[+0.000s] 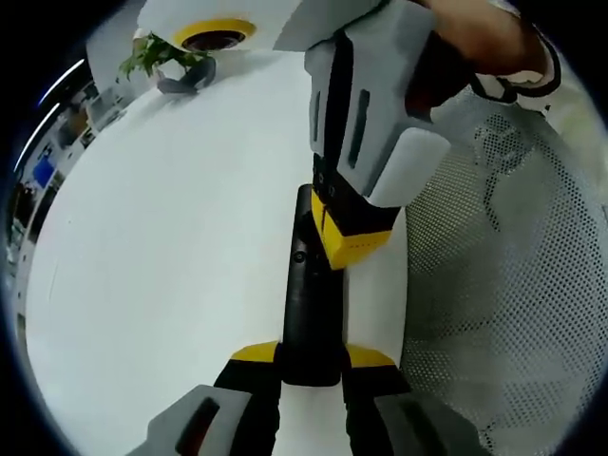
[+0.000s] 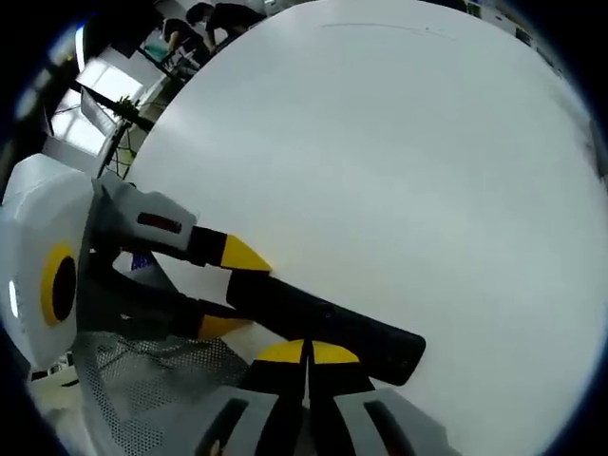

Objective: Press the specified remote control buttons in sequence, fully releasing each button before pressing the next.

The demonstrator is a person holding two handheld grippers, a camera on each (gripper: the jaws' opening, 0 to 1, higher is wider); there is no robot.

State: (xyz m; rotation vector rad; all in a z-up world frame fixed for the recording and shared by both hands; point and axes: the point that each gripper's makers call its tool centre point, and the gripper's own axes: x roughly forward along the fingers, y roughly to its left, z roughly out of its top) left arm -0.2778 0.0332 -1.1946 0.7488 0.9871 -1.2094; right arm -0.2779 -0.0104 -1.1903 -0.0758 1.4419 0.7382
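A long black remote [image 1: 309,304] lies lengthwise over the white table [image 1: 171,237]. My left gripper [image 1: 312,356] is shut on its near end, one yellow-tipped jaw on each side. My right gripper [image 1: 350,239] reaches in from the upper right, jaws together, its yellow tip down on the remote's far half beside a small round button [image 1: 299,256]. In the right gripper view the right gripper [image 2: 309,353] stands shut over the remote [image 2: 356,334], and the left gripper [image 2: 231,290] clamps the remote's left end.
A white mesh chair back [image 1: 503,285] stands close along the table's right edge. A green plant in a grey pot [image 1: 176,66] sits at the far left of the table. A person's hand [image 1: 484,38] holds the right gripper.
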